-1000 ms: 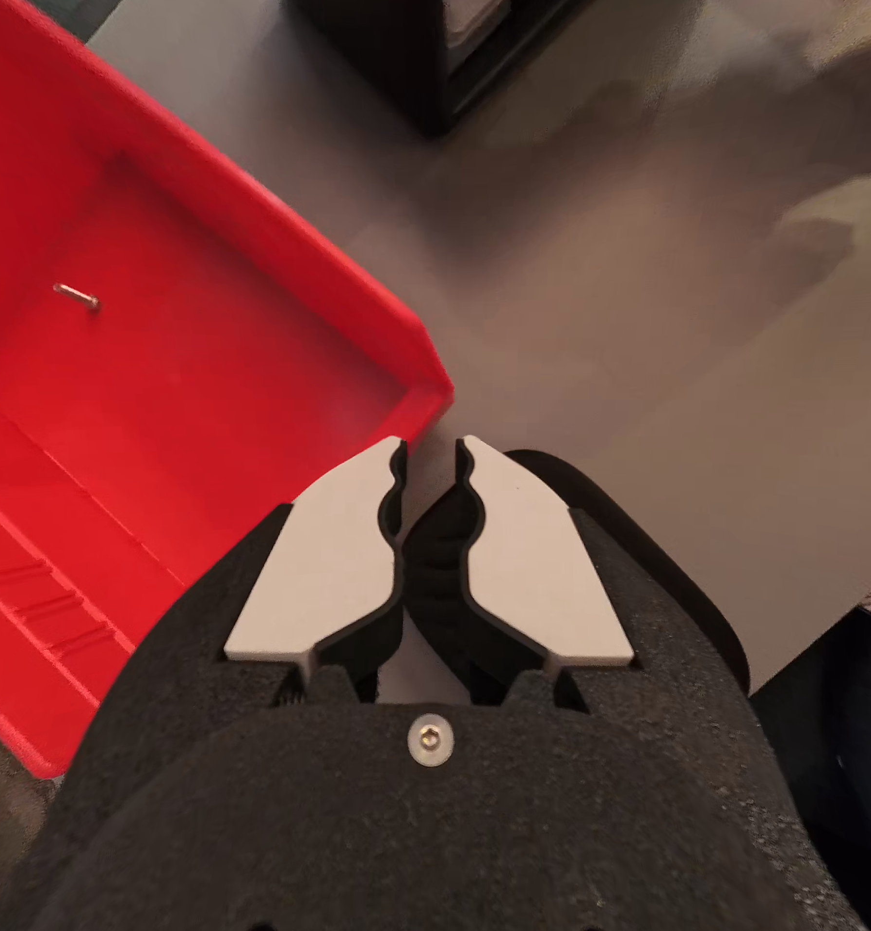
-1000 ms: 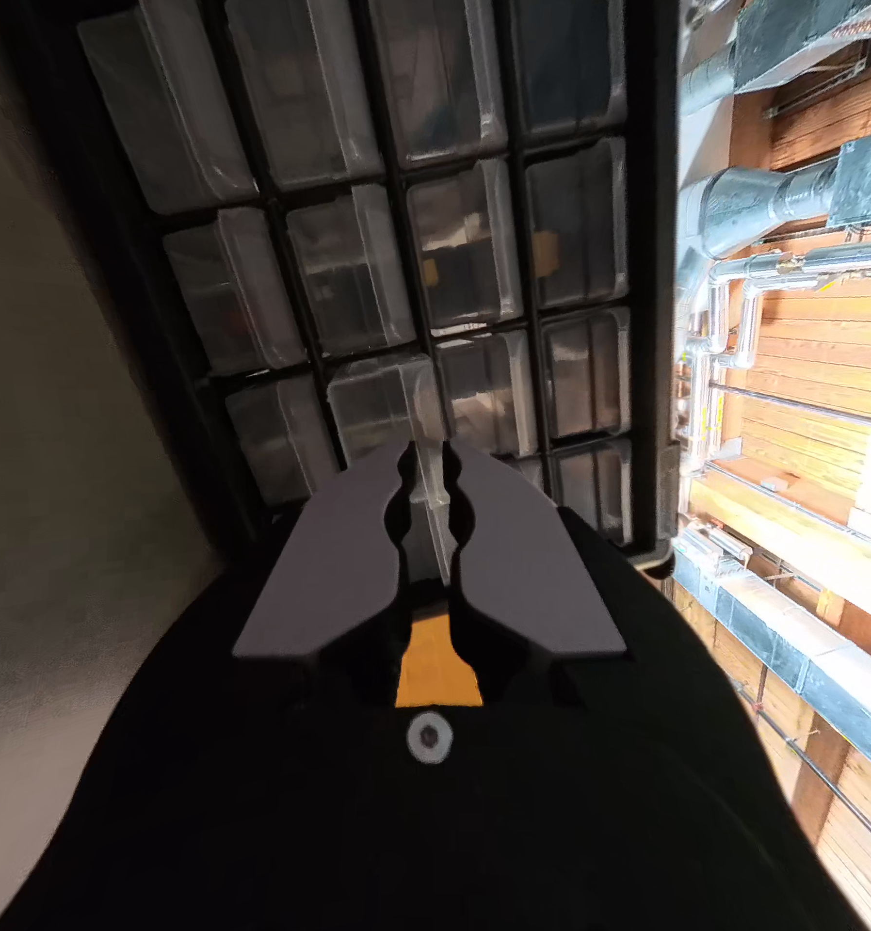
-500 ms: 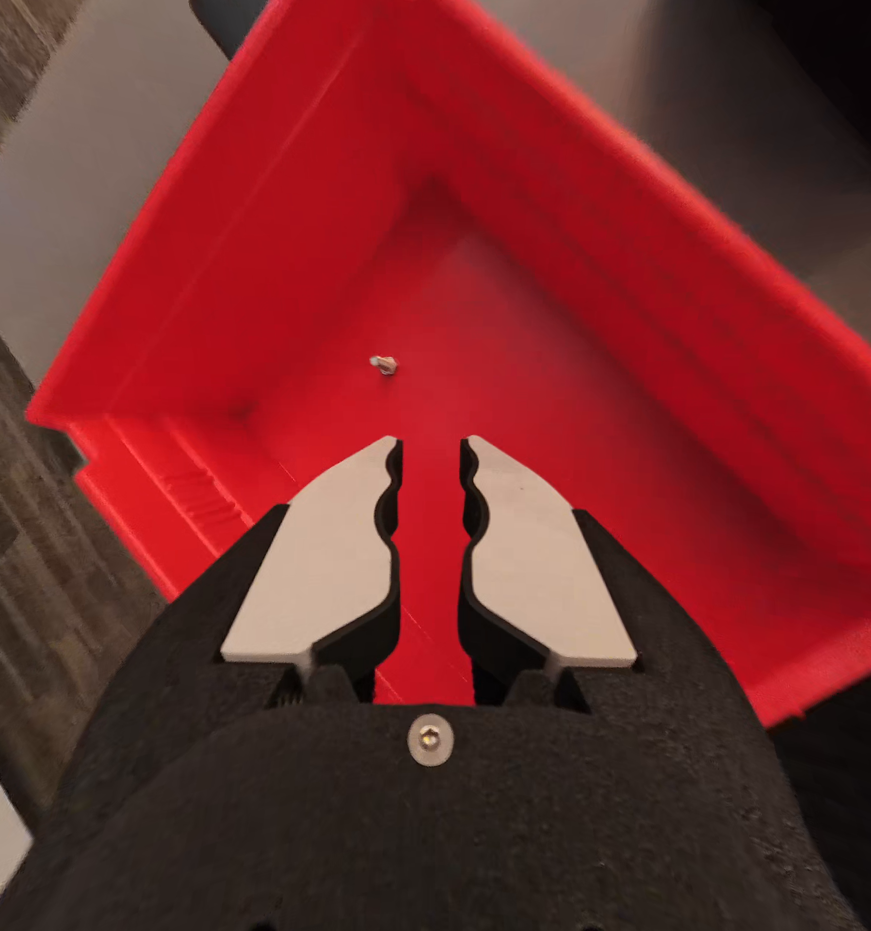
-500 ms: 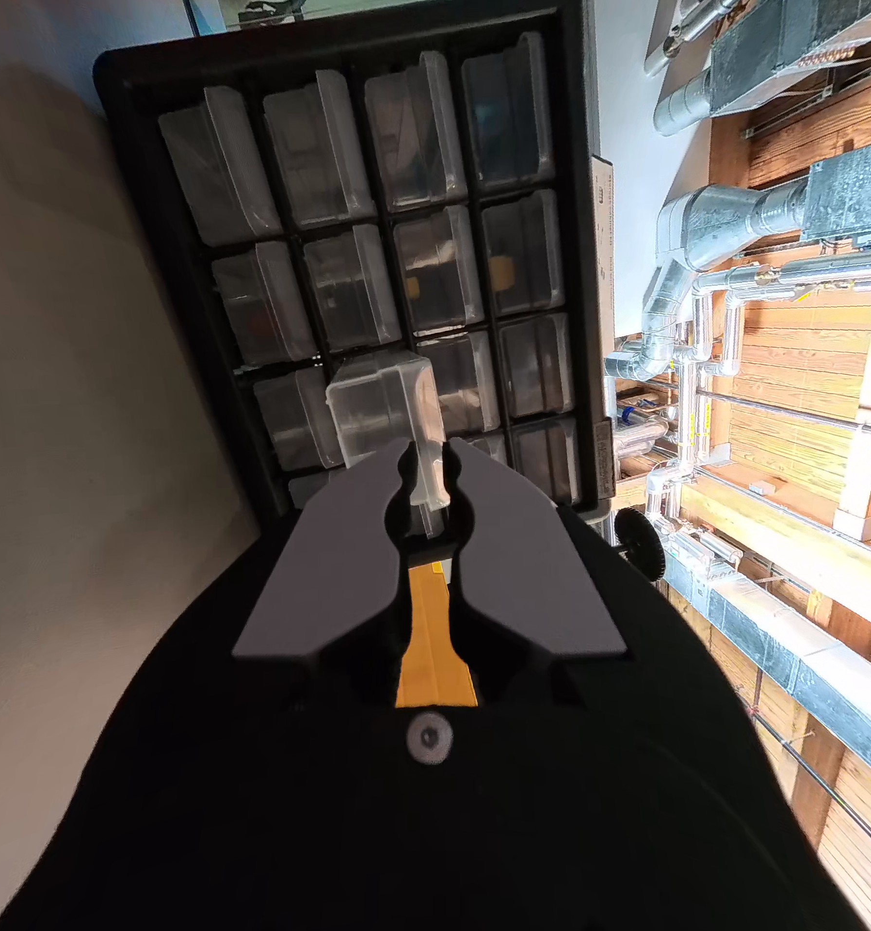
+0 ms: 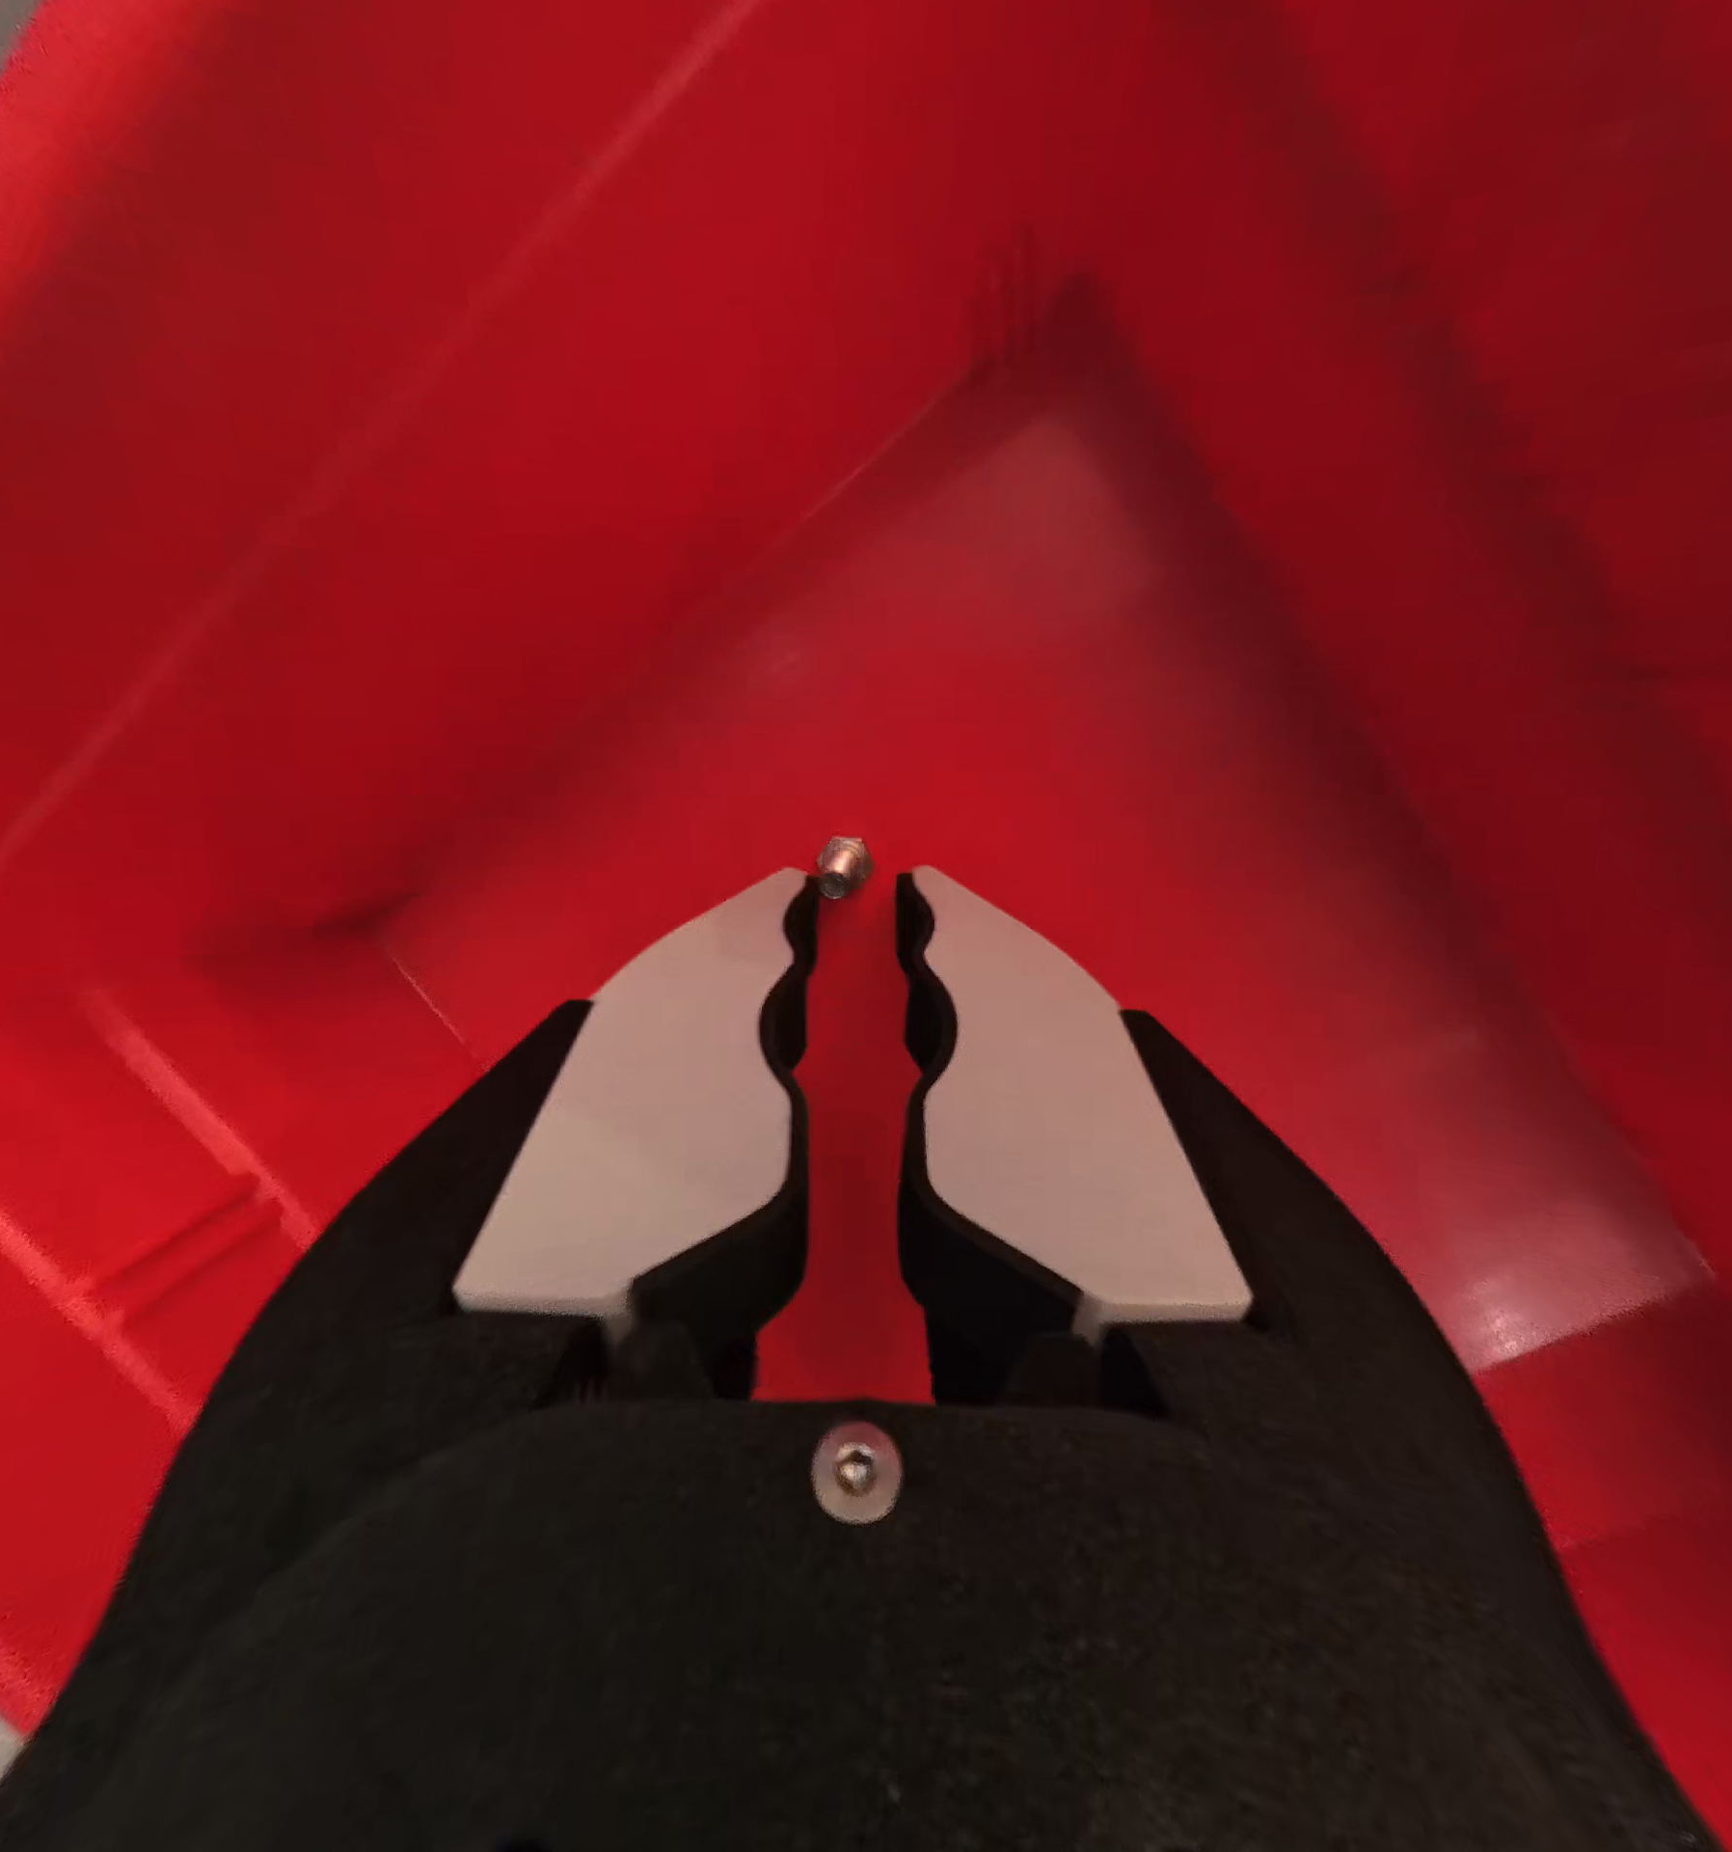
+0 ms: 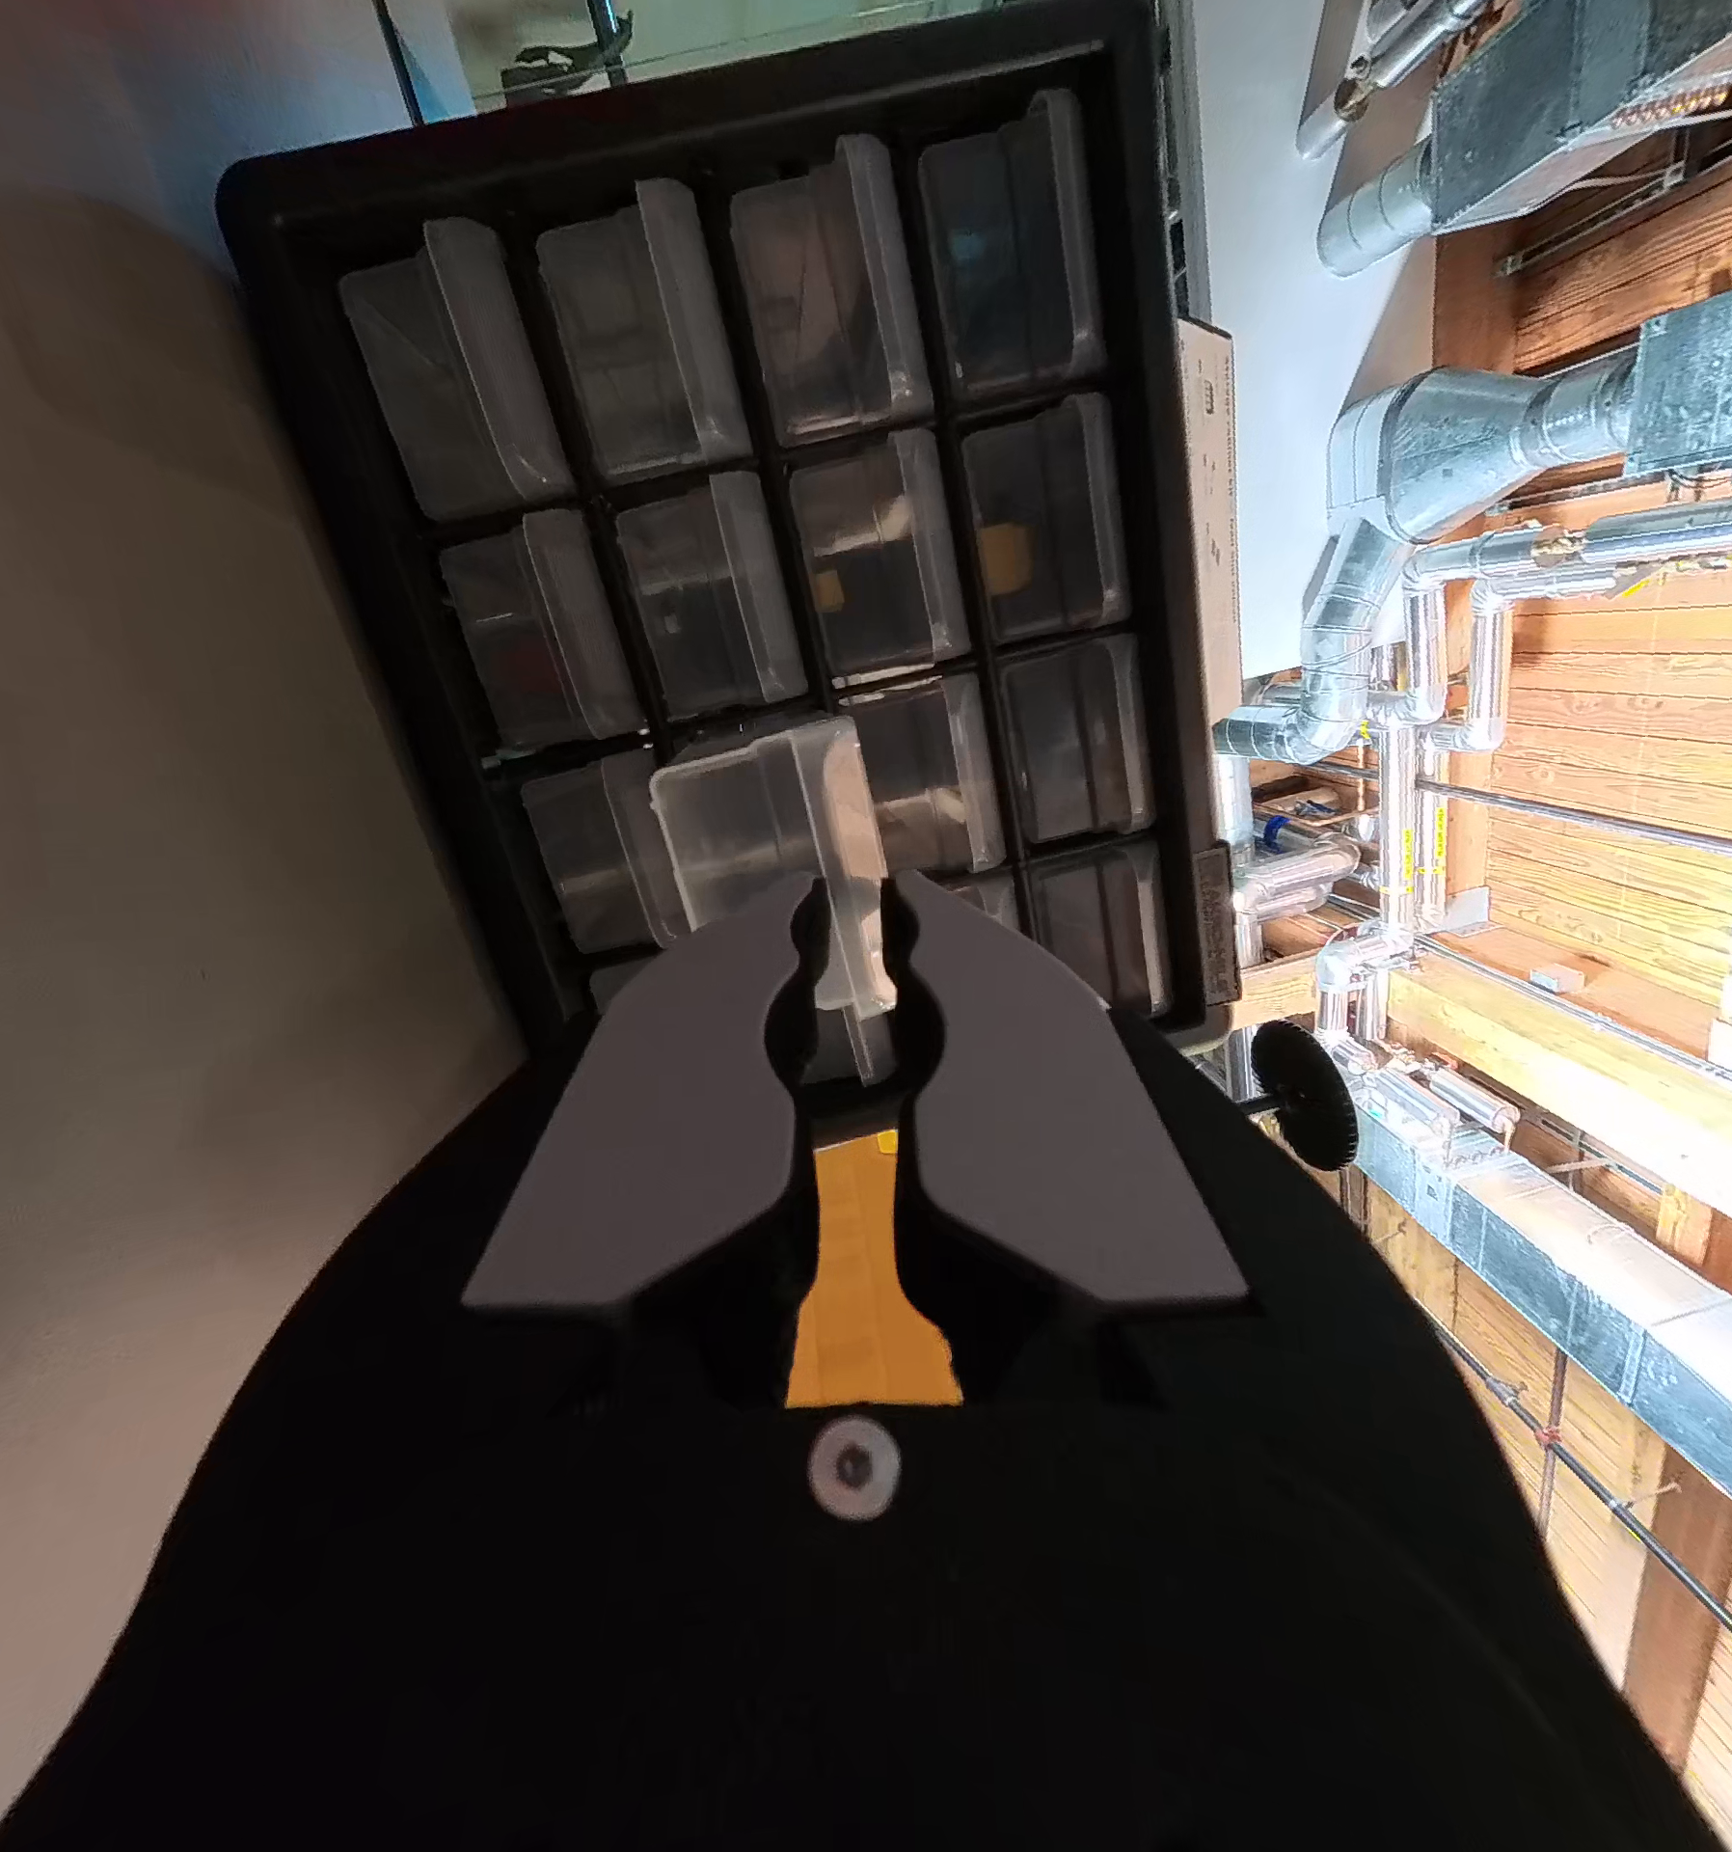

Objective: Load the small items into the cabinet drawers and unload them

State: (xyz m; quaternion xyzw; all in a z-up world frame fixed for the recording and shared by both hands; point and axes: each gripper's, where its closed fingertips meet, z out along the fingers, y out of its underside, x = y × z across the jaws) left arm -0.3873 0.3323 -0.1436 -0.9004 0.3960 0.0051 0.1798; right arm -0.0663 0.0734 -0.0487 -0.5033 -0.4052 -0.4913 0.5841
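In the left wrist view my left gripper (image 5: 850,880) is open with a narrow gap, deep inside a red bin (image 5: 441,451). A small silver screw (image 5: 844,868) lies on the bin floor right at the tips, close to the left fingertip. In the right wrist view, which is rolled sideways, my right gripper (image 6: 854,892) is shut on the handle of a clear plastic drawer (image 6: 757,827). The drawer is pulled partly out of a black cabinet (image 6: 251,230) with many clear drawers. I cannot see what is inside the drawer.
The red bin's walls (image 5: 1443,301) rise all around the left gripper. A pale tabletop (image 6: 141,802) lies beside the cabinet. Behind the cabinet are silver ducts (image 6: 1443,451), wooden beams and a small black wheel (image 6: 1303,1092). Some drawers hold yellow items (image 6: 1002,556). The grippers' ends are close to 45 cm from one another. From my right tips it is roughly 20 cm to the black cabinet (image 6: 251,230); from my left, 25 cm.
My left gripper swung from the table over the red bin and went down to the screw. My right gripper drew the clear drawer farther out of the cabinet.
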